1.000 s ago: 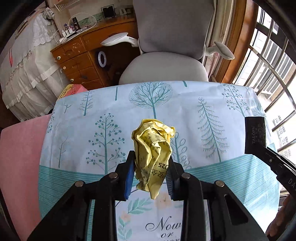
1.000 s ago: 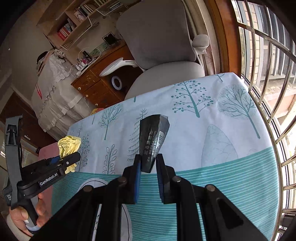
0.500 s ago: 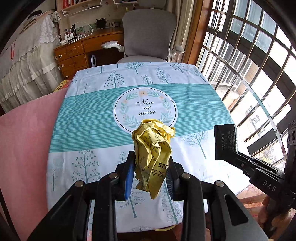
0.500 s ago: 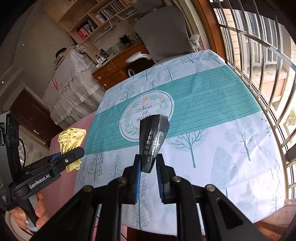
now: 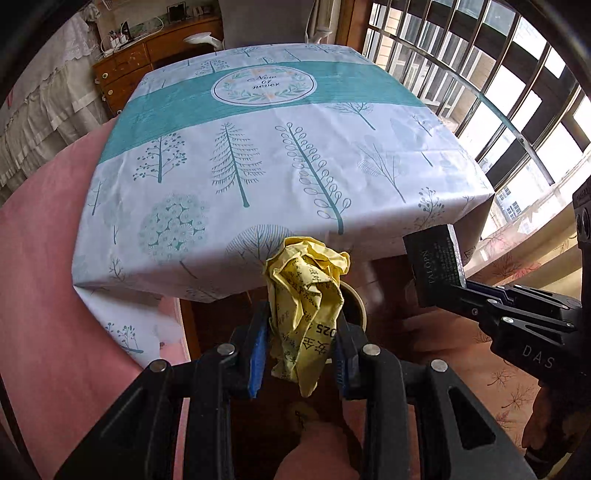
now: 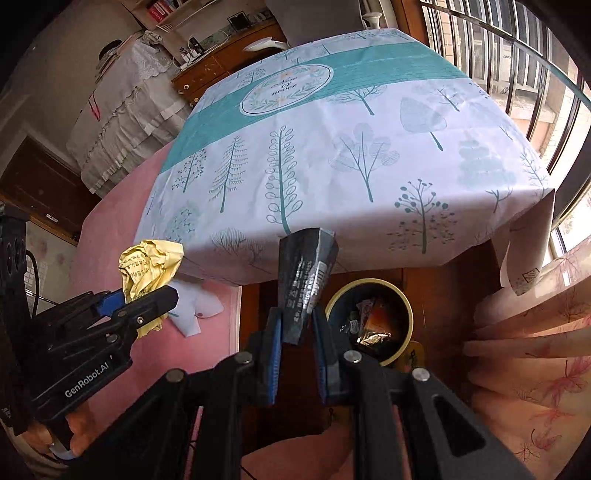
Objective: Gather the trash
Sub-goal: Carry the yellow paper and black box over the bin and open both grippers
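Gripping one yellow paper wad (image 5: 304,306), left hand-held gripper (image 5: 301,354); right hand-held gripper (image 6: 297,339) clamps one black wrapper (image 6: 304,280).

Left claw (image 5: 301,354) clamped on a paper wad (image 5: 304,302), right claw (image 6: 297,343) clamped on a wrapper (image 6: 304,284), both in front of the surface (image 6: 332,155) edge, wad to the left of the wrapper. Below on the floor, just right of the wrapper, a bin (image 6: 404,306) with scraps inside. Behind the surface, a chair (image 5: 266,22) and a desk (image 5: 147,55); window bars (image 5: 498,92) along the right.
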Motion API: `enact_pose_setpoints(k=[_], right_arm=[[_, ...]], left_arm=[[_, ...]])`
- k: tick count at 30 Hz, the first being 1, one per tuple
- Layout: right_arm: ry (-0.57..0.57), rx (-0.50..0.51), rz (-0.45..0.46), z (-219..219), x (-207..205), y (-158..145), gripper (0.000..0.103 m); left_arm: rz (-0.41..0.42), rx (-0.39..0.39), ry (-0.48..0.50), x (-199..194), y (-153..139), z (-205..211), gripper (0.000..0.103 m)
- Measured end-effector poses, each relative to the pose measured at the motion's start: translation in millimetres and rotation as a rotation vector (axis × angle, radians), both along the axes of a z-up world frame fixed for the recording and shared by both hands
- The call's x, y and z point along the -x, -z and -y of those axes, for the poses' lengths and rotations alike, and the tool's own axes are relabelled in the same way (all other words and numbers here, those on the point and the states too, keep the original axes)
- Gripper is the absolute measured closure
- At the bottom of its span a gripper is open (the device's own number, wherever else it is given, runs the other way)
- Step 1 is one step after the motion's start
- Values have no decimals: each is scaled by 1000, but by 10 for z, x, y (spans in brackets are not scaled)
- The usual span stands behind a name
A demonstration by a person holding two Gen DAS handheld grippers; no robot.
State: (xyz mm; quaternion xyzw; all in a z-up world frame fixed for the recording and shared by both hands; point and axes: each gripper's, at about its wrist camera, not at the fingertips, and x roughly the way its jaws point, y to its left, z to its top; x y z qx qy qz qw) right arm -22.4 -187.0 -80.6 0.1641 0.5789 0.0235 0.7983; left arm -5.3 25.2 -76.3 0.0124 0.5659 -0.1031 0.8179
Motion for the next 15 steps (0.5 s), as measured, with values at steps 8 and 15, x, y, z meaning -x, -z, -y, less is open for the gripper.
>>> enact_pose_setpoints(k=[8,15], right_arm=[[41,-3,-136,87,252,883,87],[86,-16,-220,239,234,2149,86]], left_arm=[[-136,8,-15,216,967,129,75],[-192,25,-29,95,2078,309,73]])
